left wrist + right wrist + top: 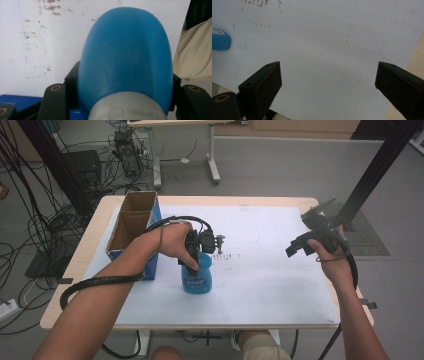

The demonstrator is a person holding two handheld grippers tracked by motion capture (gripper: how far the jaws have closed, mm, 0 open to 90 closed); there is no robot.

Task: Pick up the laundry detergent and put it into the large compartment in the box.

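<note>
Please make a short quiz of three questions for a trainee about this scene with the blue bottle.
1. True or false: the left gripper is closed around the blue bottle.
2. How do the jaws of the right gripper stand: A open, B shut on a cloth, C shut on nothing?
3. Which thing stands beside the bottle, on the person's left?

Key: 1 true. 2 A. 3 the cardboard box, open at the top.

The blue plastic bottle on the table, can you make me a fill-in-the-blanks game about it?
1. The left gripper is shut on the ____ plastic bottle.
2. The open brown cardboard box stands to the bottle's ____ in the high view.
3. The right gripper has its jaws ____.

Missing words: blue; left; open
</note>
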